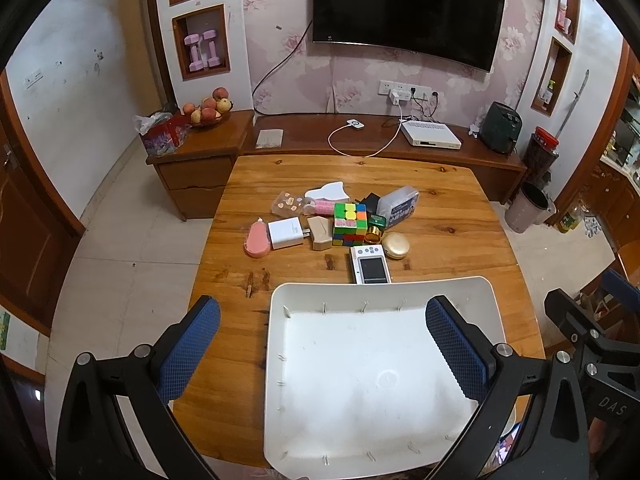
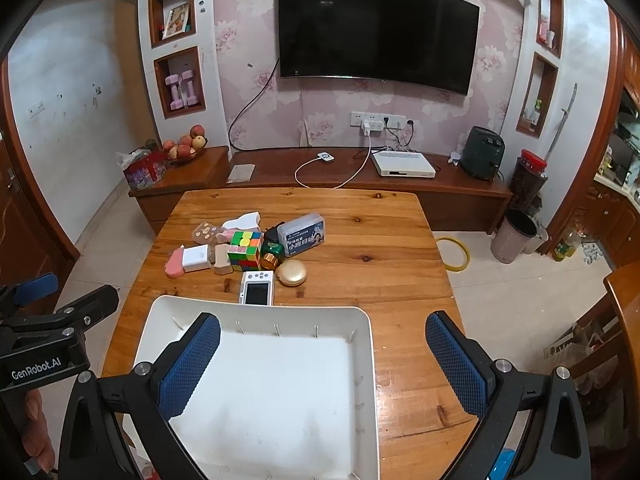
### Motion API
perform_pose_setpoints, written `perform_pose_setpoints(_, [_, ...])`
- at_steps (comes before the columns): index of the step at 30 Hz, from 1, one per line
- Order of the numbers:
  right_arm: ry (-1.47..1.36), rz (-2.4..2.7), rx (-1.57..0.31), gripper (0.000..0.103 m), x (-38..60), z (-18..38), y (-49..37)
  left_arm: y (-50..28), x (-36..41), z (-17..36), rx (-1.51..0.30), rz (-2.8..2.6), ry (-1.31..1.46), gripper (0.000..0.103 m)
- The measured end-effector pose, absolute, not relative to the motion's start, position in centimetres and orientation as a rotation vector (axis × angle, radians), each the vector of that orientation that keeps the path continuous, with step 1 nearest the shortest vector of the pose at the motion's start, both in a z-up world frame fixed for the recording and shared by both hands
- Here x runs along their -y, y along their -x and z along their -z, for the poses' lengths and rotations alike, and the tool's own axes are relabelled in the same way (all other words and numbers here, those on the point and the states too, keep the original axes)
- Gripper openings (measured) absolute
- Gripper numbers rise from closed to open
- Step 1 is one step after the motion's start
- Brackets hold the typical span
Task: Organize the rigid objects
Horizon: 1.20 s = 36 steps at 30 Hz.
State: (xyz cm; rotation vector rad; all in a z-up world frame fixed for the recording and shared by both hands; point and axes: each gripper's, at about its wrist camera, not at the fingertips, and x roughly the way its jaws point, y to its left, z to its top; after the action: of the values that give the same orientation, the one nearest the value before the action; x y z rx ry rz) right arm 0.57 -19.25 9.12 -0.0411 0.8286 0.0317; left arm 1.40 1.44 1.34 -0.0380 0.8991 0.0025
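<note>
The white tray (image 1: 276,360) is cut off at its near edge by the bottom of both wrist views. Beyond the tray, the black item (image 2: 272,234) behind the puzzle cube (image 2: 246,250) is mostly hidden, its kind unclear. The print on the clear box (image 2: 302,233) right of the cube is too small to read. The green tin (image 1: 377,221) beside the cube is half covered.

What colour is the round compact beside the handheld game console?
Gold; the compact shows best in the right wrist view.

One white tray (image 1: 276,320), one puzzle cube (image 1: 351,224), one white charger (image 1: 285,233), two pink dumbbells (image 1: 203,49).
</note>
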Motion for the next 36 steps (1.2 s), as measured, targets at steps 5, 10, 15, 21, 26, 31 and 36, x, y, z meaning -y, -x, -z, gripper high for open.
perform_pose_setpoints(5, [0.054,-0.042,-0.820,0.103,18.8,-9.8,-1.2,-1.5,-1.6,-1.6,-0.895,-0.002,0.033,0.102])
perform_pose_setpoints(10, [0.072,-0.050,-0.809,0.103,18.0,-10.7,-2.1,-2.0,-1.9,-2.3,-0.874,-0.006,0.019,0.102])
perform_pose_setpoints(15, [0.101,-0.048,-0.788,0.103,17.1,-11.6,-2.9,-2.6,-2.6,-2.3,-0.866,-0.006,0.011,0.102])
perform_pose_setpoints(21, [0.110,-0.069,-0.804,0.103,16.2,-11.8,-4.1,-3.3,-3.2,-2.4,-0.860,-0.014,0.009,0.102])
perform_pose_setpoints(26, [0.121,-0.082,-0.820,0.103,15.4,-11.5,-5.3,-4.5,-3.3,-2.3,-0.834,-0.026,-0.047,0.102])
perform_pose_setpoints(31, [0.125,-0.075,-0.864,0.103,14.8,-10.6,-7.8,-6.9,-4.4,-1.6,-0.846,-0.034,-0.085,0.102])
perform_pose_setpoints(36, [0.088,-0.071,-0.960,0.103,14.9,-8.5,-11.4,-11.0,-6.5,0.2,-0.919,-0.040,-0.113,0.102])
